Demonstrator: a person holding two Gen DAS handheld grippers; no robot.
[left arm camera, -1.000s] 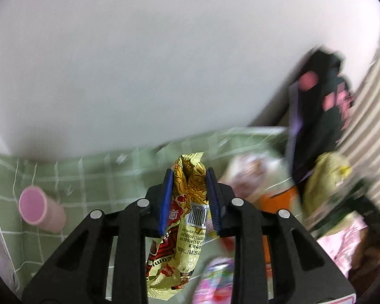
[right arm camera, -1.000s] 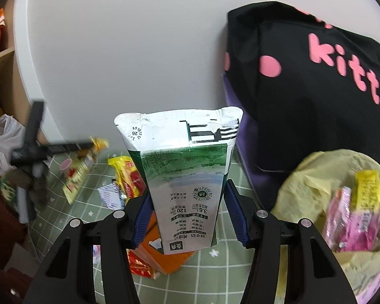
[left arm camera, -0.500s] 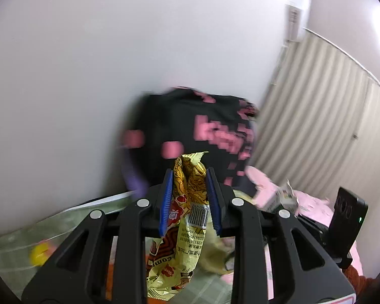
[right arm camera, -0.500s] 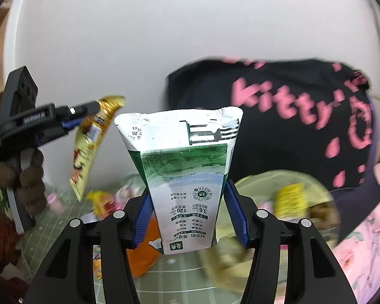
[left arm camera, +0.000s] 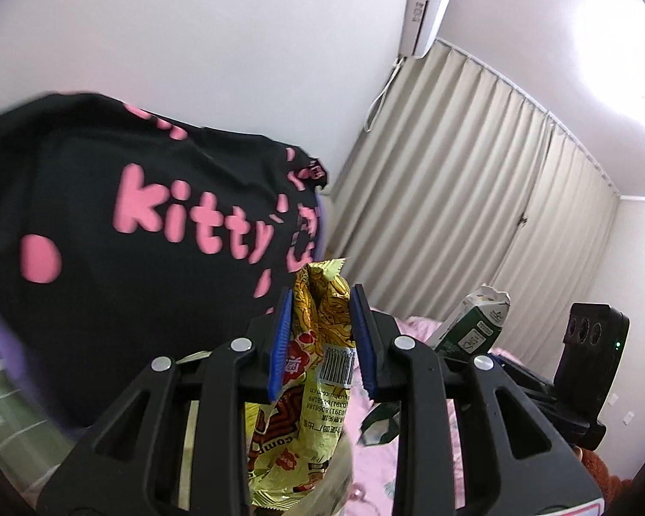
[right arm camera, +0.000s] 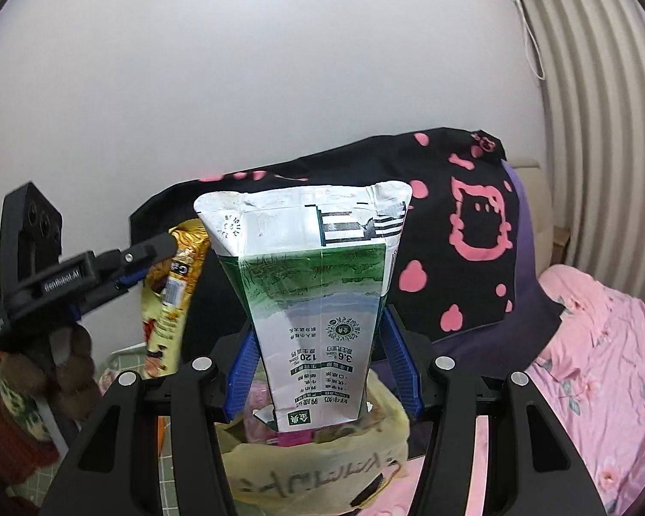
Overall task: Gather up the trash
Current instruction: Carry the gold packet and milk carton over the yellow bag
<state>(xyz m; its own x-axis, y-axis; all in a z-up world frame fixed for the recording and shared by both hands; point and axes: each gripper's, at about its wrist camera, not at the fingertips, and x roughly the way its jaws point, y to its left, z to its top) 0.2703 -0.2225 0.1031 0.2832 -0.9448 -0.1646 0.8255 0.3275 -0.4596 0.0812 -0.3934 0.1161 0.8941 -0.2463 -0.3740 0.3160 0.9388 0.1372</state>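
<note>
My left gripper (left arm camera: 320, 339) is shut on a yellow snack wrapper (left arm camera: 309, 387) that hangs down from the blue pads. It also shows in the right wrist view (right arm camera: 150, 258) at the left, holding the wrapper (right arm camera: 172, 296) in the air. My right gripper (right arm camera: 322, 370) is shut on a green and white milk carton (right arm camera: 318, 296), held upright just above a pale yellow trash bag (right arm camera: 314, 468). The carton (left arm camera: 473, 327) shows at the right in the left wrist view. Pink packets lie inside the bag.
A black cloth with pink "kitty" print (left arm camera: 142, 223) covers something behind the bag, also in the right wrist view (right arm camera: 464, 232). Pink floral bedding (right arm camera: 602, 365) lies to the right. Green checked tablecloth (left arm camera: 4, 413) at lower left. Curtains (left arm camera: 451, 198) behind.
Both grippers have swung right from the green table toward the black cloth and the yellow bag. The milk carton now hangs over the bag mouth, and the left gripper with the wrapper has come close.
</note>
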